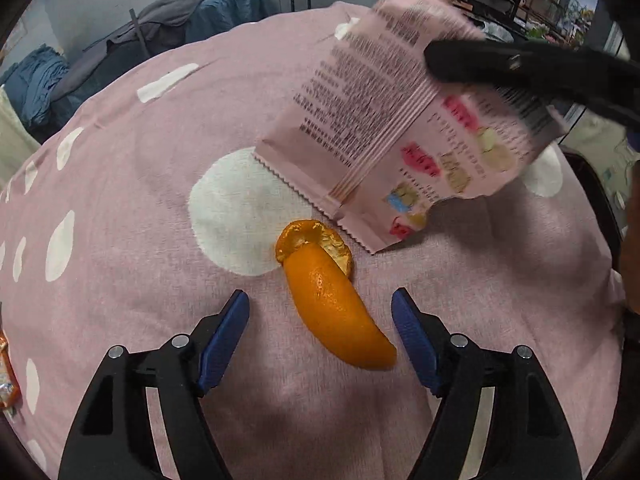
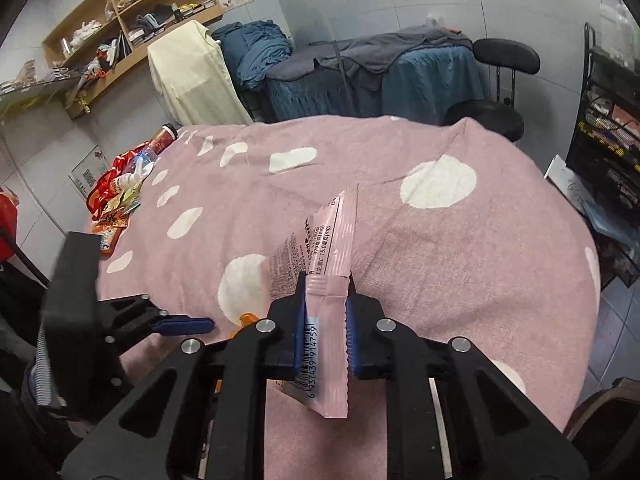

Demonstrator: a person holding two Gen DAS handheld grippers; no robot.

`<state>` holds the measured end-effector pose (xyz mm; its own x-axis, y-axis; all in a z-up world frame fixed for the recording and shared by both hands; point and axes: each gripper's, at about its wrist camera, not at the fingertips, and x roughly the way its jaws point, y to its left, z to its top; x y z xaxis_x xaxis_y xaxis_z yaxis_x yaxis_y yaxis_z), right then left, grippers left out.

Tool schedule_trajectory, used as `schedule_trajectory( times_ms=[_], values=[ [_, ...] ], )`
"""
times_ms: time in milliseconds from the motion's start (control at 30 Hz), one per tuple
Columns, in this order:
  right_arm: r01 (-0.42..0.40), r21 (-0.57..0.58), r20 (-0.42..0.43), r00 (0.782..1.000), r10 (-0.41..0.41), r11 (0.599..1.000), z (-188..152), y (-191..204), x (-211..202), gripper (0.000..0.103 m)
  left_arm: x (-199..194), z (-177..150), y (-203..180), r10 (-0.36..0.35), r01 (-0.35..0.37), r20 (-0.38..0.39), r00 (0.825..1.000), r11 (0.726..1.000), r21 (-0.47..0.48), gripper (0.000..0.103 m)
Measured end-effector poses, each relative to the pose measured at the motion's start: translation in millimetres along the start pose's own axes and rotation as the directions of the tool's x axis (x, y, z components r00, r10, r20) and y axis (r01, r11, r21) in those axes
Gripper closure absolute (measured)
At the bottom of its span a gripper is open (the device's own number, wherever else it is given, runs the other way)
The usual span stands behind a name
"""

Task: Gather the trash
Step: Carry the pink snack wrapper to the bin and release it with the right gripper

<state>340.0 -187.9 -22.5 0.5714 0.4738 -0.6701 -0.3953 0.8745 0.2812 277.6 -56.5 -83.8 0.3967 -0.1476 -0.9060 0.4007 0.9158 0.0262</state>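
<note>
An orange peel (image 1: 332, 300) lies on the pink dotted tablecloth (image 1: 140, 200). My left gripper (image 1: 320, 312) is open, its blue fingers on either side of the peel's near end, just above the cloth. My right gripper (image 2: 326, 320) is shut on a pink snack wrapper (image 2: 326, 280) and holds it above the table. In the left wrist view the wrapper (image 1: 400, 128) hangs above and beyond the peel, with the right gripper's black finger (image 1: 500, 68) across it. The left gripper (image 2: 184, 326) also shows at the left of the right wrist view, with a bit of the peel (image 2: 248, 318) beside it.
A pile of wrappers and bottles (image 2: 124, 188) lies at the table's far left edge. An orange wrapper (image 1: 6, 376) lies at the left edge. Cloth-covered furniture (image 2: 360, 76), a black chair (image 2: 504, 80), wall shelves (image 2: 132, 20) and a dark rack (image 2: 608, 132) stand around the table.
</note>
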Motion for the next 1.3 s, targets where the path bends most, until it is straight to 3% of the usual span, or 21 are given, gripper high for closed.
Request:
schedule_trajectory(
  times_ms=[67,100,133,233,400,600,867,1133,1300],
  values=[
    [0.028,-0.012,0.045,0.999,-0.028,1.000,-3.7,6.6,-17.9,0.086,2.6,3.1,-2.5,0.022,-0.022,0.006,1.000,1.000,0.016,0.046],
    [0.056,-0.018,0.070,0.996,-0.055,0.998,-6.0,9.9,-27.3,0.086,3.6,4.1,-3.3,0.027,-0.027,0.007,1.000,0.999,0.020,0.060],
    [0.097,-0.026,0.097,0.991,-0.094,0.995,-8.4,13.9,-37.3,0.086,4.3,4.3,-3.0,0.025,-0.025,0.006,1.000,1.000,0.016,0.068],
    [0.164,-0.031,0.160,0.975,-0.158,0.986,-16.3,19.5,-62.9,0.086,0.9,2.2,2.0,0.008,-0.008,0.027,1.000,1.000,-0.005,0.076],
    [0.189,-0.002,0.198,0.963,-0.185,0.982,-28.1,16.0,-90.4,0.086,-23.8,-5.8,12.6,-0.033,0.040,0.091,0.995,0.997,-0.070,0.078],
    [0.201,0.048,0.224,0.952,-0.207,0.978,-47.7,11.3,-120.2,0.086,-67.1,-25.9,5.2,-0.020,0.041,0.204,0.979,0.995,-0.096,0.078],
    [0.289,0.086,0.279,0.912,-0.302,0.953,-84.0,19.2,-159.8,0.086,-109.7,-51.2,-13.5,-0.045,0.082,0.302,0.952,0.990,-0.110,0.078],
    [0.377,0.168,0.315,0.855,-0.412,0.911,-123.6,9.1,-201.2,0.086,-125.7,-58.6,-47.4,-0.115,0.142,0.343,0.932,0.988,-0.055,0.078],
    [0.485,0.215,0.297,0.794,-0.530,0.848,-148.0,-2.3,-223.9,0.086,-127.4,-57.9,-73.6,-0.167,0.176,0.347,0.923,0.984,0.005,0.078]
  ],
)
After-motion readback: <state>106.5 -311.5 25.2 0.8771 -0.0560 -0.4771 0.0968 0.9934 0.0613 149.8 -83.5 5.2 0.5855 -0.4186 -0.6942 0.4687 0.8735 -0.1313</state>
